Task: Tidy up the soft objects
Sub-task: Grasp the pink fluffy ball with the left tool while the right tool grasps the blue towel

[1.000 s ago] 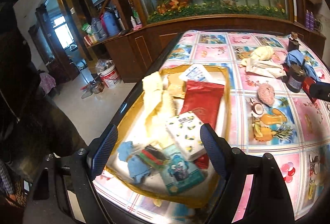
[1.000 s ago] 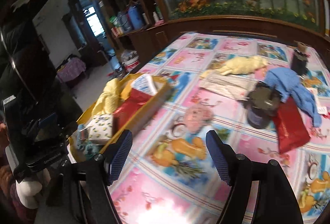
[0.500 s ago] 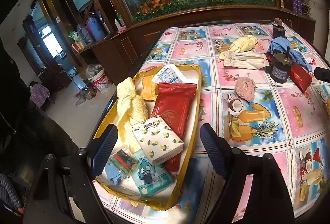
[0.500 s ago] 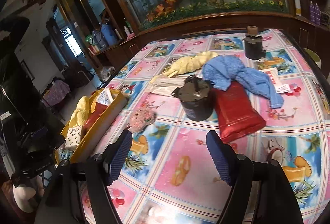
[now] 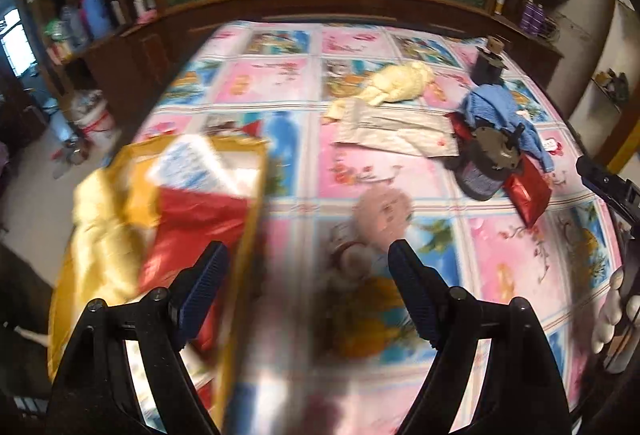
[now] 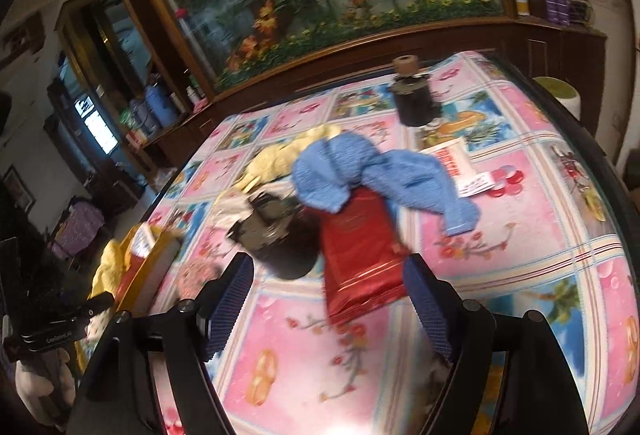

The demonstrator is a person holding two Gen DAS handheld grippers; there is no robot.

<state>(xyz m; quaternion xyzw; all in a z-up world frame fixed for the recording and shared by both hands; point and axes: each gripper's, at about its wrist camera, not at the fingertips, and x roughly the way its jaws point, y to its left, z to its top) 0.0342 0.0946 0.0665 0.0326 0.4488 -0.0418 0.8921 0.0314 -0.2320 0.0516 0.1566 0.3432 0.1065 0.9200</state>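
Left gripper (image 5: 306, 261) wide, empty, above tablecloth (image 5: 520, 247) beside yellow tray (image 5: 248, 235) at left table edge. Right gripper (image 6: 328, 279) opening, unloaded, just short of red pouch (image 6: 360, 255); blue cloth (image 6: 360, 171) draped over pouch's far end, mid-table.

Left hand-held gripper (image 5: 308, 263): black angular frame, round screw heads, blue ribbed fingers (image 5: 204, 287). Right hand-held gripper (image 6: 328, 285): identical black frame, blue ribbed pads (image 6: 426, 309). White glove (image 5: 612, 311).

left gripper (image 5: 308, 267) swung off the yellow tray (image 5: 244, 235), seemingly towards a blurred pink plush (image 5: 382, 205); right gripper (image 6: 328, 287) opening above red pouch (image 6: 360, 255)
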